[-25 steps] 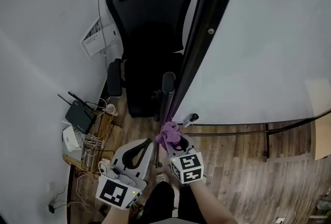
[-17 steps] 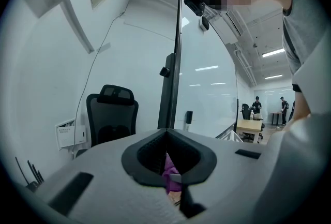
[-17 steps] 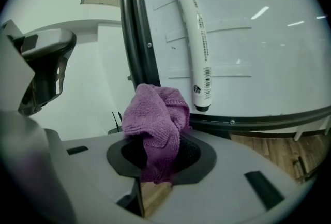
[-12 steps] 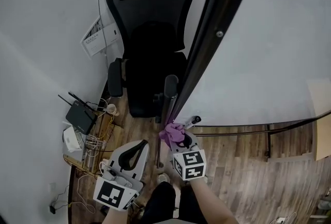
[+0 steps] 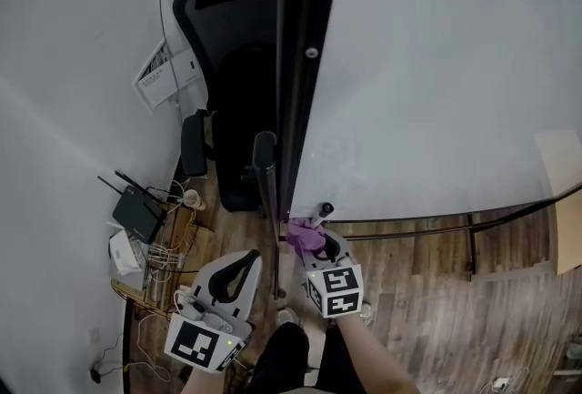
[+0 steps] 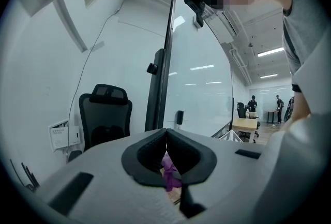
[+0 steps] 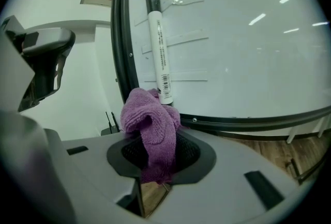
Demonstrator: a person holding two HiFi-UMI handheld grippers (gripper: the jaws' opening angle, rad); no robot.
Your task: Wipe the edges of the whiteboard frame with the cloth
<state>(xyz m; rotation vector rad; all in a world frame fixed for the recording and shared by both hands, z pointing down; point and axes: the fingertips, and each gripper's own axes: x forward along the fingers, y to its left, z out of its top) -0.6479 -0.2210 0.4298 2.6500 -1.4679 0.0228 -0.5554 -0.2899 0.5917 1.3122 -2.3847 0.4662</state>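
One purple cloth tight in right gripper jaws beside barcoded marker; left gripper jaws seemingly together.

The left tongs are pointing toward the whiteboard frame, their dark tips pressing together with nothing caught between them. Through the opening below the tips, a piece of purple cloth is showing beyond the tongs. The frame's thin dark edge is rising straight ahead, with a thicker dark post standing just left of it. A black office chair is sitting farther left against the white wall. A person's grey sleeve is filling the right edge.
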